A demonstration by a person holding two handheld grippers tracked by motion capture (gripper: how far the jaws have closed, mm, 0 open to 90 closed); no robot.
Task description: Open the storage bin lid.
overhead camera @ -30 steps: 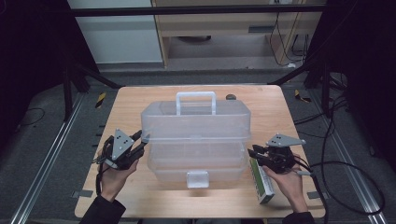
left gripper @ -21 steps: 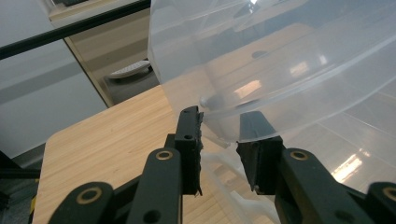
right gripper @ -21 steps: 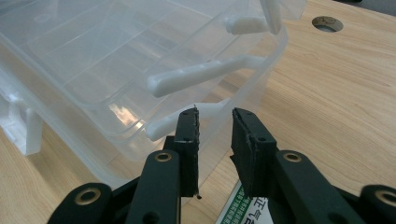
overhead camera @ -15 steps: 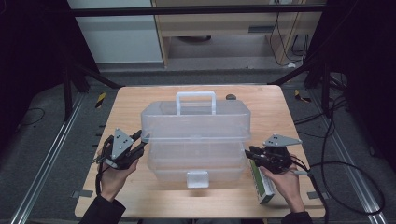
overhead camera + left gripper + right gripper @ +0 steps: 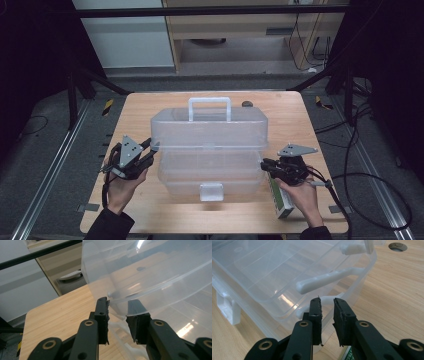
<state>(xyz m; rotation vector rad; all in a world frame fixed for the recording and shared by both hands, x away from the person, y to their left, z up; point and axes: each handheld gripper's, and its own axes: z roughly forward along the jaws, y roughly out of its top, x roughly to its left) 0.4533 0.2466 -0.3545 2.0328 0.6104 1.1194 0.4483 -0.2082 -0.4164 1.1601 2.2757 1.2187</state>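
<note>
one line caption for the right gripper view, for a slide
Right gripper at the side of the clear plastic box, jaws narrowly apart by a white hinge arm.

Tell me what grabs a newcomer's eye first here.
A big clear plastic box with a white handle dominates the middle of the wooden table. The left gripper and right gripper flank its two ends, and a green carton lies under the right hand.

Box point(image 5: 210, 145): clear plastic, white handle on top, white latch on near side, mid tabletop point(image 5: 150, 107).
Left hand-held gripper point(image 5: 148, 150): at the box's left end, by the lid's edge.
Right hand-held gripper point(image 5: 266, 167): jaws just closing, at the box's right end.
Green carton point(image 5: 281, 200): near right, under the right hand.
</note>
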